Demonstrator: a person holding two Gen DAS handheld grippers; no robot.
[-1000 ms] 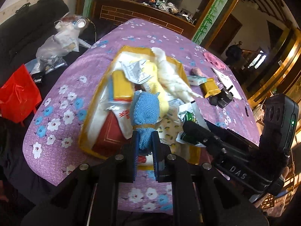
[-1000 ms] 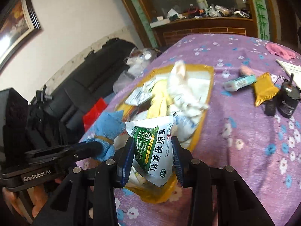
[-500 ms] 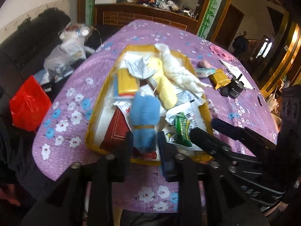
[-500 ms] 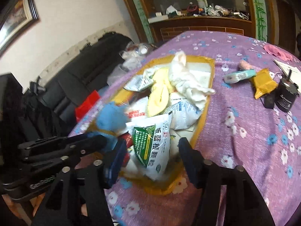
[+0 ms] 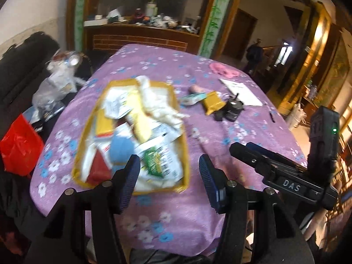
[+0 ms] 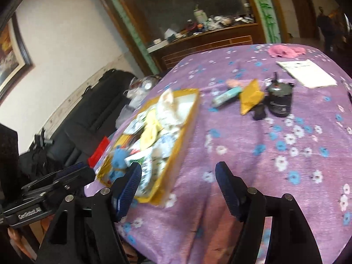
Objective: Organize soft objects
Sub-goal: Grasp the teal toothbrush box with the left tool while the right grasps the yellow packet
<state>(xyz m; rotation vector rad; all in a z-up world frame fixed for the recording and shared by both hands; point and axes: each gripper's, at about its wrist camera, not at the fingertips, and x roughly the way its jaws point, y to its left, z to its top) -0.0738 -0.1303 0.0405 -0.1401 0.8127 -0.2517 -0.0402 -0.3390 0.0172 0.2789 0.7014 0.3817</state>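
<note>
A yellow tray (image 5: 187,151) (image 6: 189,118) on the purple flowered table holds a pile of soft things: a blue knit toy (image 5: 120,148) (image 6: 120,157), a green and white packet (image 5: 158,160) (image 6: 143,161), a yellow cloth (image 5: 140,123) and a white cloth (image 5: 158,103) (image 6: 168,107). My left gripper (image 5: 169,177) is open and empty, held back above the tray's near edge. My right gripper (image 6: 178,183) is open and empty, beside the tray's near right corner. The right gripper's body also shows in the left wrist view (image 5: 283,171).
On the table right of the tray lie a teal tube (image 6: 226,94), a mustard pouch (image 6: 250,96), a black jar (image 6: 280,99), a white paper (image 6: 308,72) and a pink cloth (image 6: 283,51). A dark sofa (image 6: 88,110) with a red bag (image 5: 19,145) stands left.
Both grippers have let go: the blue toy and the green packet now lie in the tray. Both grippers have opened wide and pulled back toward the table's near edge.
</note>
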